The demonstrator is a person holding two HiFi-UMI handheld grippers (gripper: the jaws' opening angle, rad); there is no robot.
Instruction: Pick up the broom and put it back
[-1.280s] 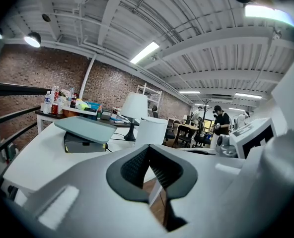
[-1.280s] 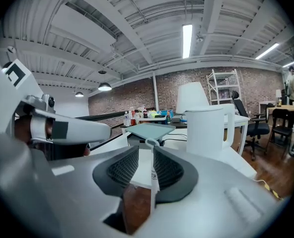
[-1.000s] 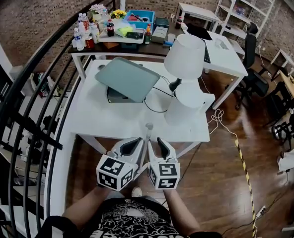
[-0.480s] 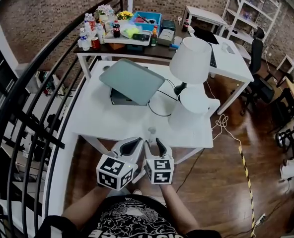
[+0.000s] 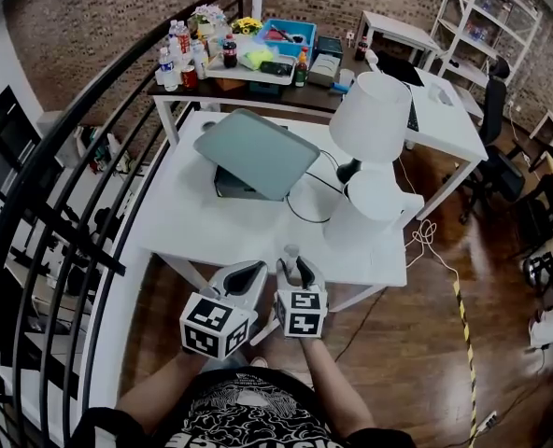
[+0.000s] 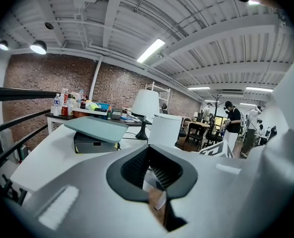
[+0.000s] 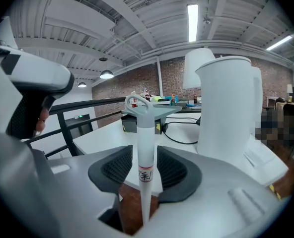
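Observation:
The broom shows only as a white handle [image 7: 145,152] with a ring at its top, standing upright at the near edge of the white table [image 5: 211,222]. My right gripper [image 7: 146,168] has its jaws on either side of the handle, with a small gap at each pad, so it is open. In the head view the handle's top [image 5: 291,251] pokes up just ahead of the right gripper [image 5: 295,271]. My left gripper [image 5: 243,275] hangs beside it on the left, its fingertips [image 6: 148,148] meeting with nothing between them. The broom's head is hidden.
A grey-green laptop [image 5: 256,152] lies on a box, with a white lamp [image 5: 375,115] and a white container [image 5: 370,208] to its right. A black railing [image 5: 80,157] runs along the left. A cluttered desk [image 5: 248,77] stands behind, with wooden floor [image 5: 417,343] to the right.
My right gripper has sunk and shifted left so that the handle now stands between its jaws, which stand wider than a second ago. The left gripper has hardly moved.

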